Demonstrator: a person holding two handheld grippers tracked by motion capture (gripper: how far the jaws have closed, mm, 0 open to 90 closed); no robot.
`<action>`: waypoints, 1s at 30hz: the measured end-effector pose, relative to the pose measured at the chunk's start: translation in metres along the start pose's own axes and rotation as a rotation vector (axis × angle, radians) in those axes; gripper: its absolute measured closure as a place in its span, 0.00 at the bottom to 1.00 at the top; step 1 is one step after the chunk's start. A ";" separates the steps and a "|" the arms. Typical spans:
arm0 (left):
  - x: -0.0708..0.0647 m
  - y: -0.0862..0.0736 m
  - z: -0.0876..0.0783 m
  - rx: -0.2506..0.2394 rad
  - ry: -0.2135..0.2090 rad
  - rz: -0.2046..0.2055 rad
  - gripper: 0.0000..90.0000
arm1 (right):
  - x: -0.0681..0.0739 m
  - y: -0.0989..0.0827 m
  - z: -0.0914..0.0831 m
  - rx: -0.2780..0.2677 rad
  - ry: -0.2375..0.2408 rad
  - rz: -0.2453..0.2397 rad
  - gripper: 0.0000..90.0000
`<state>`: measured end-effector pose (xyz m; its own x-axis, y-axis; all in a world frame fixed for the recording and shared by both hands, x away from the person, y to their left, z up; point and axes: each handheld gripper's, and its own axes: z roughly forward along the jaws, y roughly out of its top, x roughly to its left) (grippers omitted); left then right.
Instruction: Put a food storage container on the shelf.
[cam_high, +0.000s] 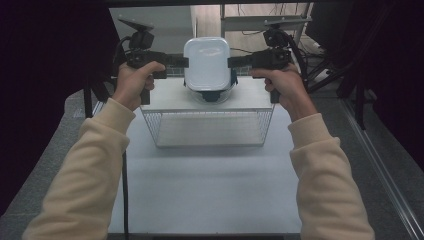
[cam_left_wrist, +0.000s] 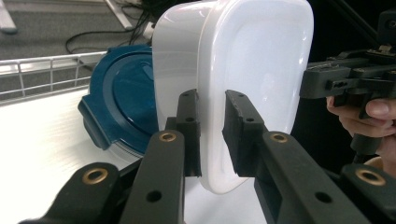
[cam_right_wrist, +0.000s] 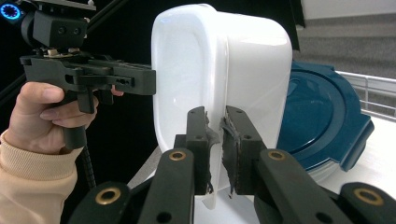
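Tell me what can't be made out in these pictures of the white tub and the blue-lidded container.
- Blue-lidded container, high view: mostly hidden under the white tub; contents unknown.
- White tub's inside: walls too cloudy in both gripper views.
- Left tool and right tool: both pinch the tub's rim, but the bottom edge cuts off the rim's lowest part.
- Wire basket interior, high view: too washed out.
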<state>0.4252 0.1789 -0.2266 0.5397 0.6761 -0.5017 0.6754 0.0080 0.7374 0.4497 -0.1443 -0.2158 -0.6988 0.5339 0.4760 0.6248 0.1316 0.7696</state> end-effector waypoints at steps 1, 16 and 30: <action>0.001 0.001 0.002 0.003 0.003 -0.004 0.85 | -0.002 0.001 0.002 0.004 -0.002 0.008 0.89; 0.036 0.026 0.033 0.001 -0.047 -0.174 0.80 | -0.052 0.018 0.026 0.008 0.031 0.220 0.79; 0.055 0.024 0.046 -0.027 -0.082 -0.237 0.75 | -0.075 0.015 0.040 -0.022 0.085 0.331 0.72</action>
<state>0.4941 0.1827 -0.2572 0.4075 0.5907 -0.6964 0.7749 0.1797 0.6059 0.5257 -0.1495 -0.2566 -0.4866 0.4727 0.7347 0.8155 -0.0560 0.5761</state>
